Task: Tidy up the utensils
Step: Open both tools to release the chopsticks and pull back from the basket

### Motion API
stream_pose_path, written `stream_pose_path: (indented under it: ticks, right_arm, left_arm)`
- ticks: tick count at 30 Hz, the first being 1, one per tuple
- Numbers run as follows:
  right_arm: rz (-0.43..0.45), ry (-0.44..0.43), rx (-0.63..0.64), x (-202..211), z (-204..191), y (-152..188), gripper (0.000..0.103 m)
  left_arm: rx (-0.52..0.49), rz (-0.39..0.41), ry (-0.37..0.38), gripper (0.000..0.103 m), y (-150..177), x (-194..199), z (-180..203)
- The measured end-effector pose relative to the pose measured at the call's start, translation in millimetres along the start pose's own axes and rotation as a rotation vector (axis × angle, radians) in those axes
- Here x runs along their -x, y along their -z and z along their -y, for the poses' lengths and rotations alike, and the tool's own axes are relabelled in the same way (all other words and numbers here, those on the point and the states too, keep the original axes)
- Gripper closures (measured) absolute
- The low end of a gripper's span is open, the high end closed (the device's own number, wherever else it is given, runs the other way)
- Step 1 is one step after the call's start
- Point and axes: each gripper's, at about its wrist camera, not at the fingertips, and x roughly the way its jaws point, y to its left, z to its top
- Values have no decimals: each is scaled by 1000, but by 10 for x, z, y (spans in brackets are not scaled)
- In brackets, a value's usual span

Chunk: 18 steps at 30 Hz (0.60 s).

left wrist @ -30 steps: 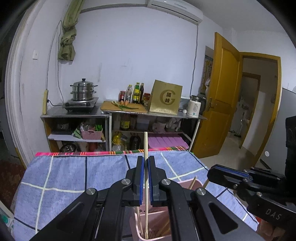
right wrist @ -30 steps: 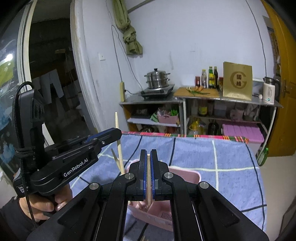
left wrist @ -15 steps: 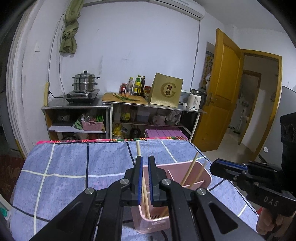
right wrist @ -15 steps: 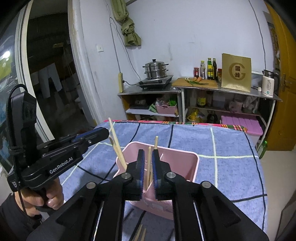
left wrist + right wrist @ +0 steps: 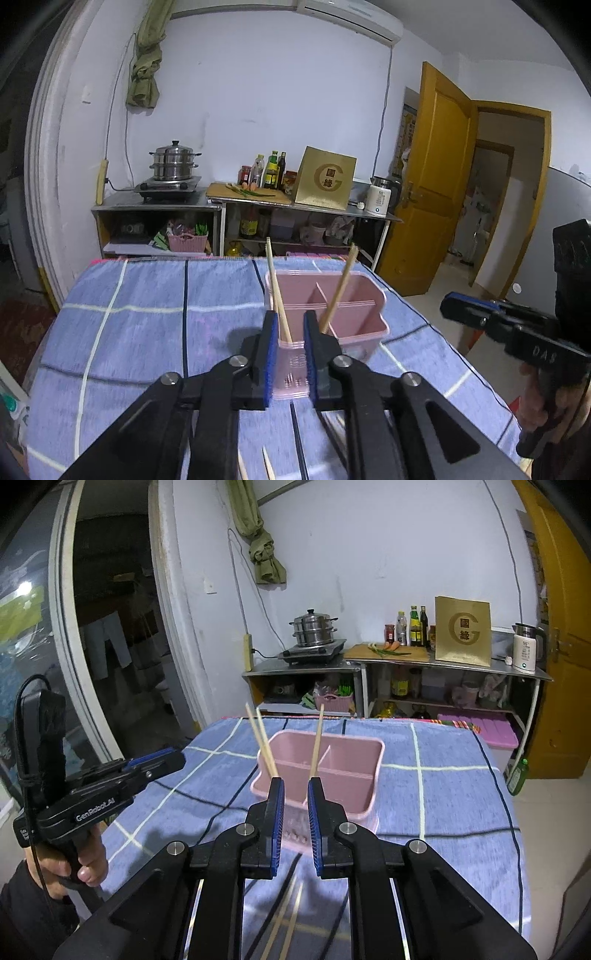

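Pink plastic caddy [image 5: 334,771] sits mid-cloth, bare checked fabric all round; 3 wooden chopsticks [image 5: 316,738] lean inside. Both grippers [image 5: 290,354] [image 5: 295,827] opening, empty.

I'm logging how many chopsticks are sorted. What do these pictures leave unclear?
- Left wrist view: left hand-held gripper hides the pink caddy's near compartment floor.
- Right wrist view: loose chopsticks on the cloth, cut by the bottom edge; total count unclear.
- Both: caddy's far compartments, walls hide any contents.
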Motion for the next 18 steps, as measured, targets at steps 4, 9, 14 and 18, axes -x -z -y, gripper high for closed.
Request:
stream_pose_path:
  ticks: [4,9,14,18]
  right_arm:
    - [-4,-3,10,153,-54,215,90]
    - [-32,-7,6,242,-83,482,90]
    - [-68,-5,-6,286,-66,729,90]
    - [-95,7,-18,297,-53,918,90]
  left_arm:
    - [25,-17,-10,70,267,236,-8]
    - [68,-64,-31,69,576,377,-64]
    - [50,-107,-50,69,897,461,-48]
    - [60,-136,-55,69,1098,492,-59]
